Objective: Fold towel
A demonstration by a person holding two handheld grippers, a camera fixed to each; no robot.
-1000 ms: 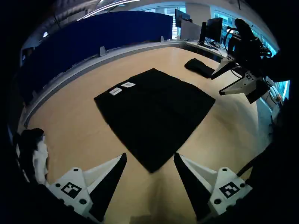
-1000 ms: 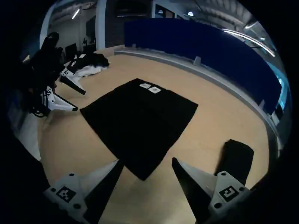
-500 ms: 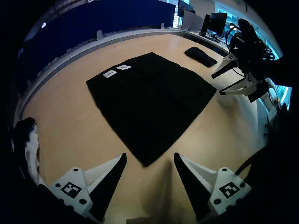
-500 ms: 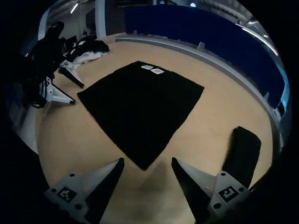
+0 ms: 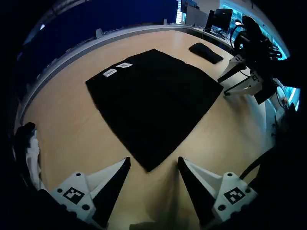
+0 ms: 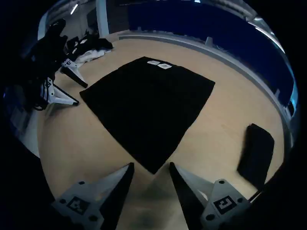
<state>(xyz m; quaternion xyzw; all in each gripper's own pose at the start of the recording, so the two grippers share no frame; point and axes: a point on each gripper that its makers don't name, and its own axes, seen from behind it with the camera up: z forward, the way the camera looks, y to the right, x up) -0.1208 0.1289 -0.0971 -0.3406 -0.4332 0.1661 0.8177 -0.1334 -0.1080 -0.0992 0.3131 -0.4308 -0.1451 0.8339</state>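
- The black towel [image 5: 153, 103] lies spread flat on the wooden table [image 5: 65, 115], with two white labels [image 5: 117, 69] near one far edge.
- Your left gripper [image 5: 153, 159] is open, fingers wide apart and holding nothing. One towel corner lies just ahead of the gap.
- Your right gripper [image 6: 151, 164] is also open, fingers set closer together. Another corner points into its gap, though I can't tell whether the tips touch the cloth.
- A dark folded item [image 6: 256, 153] lies well apart from the towel, near the table's edge.
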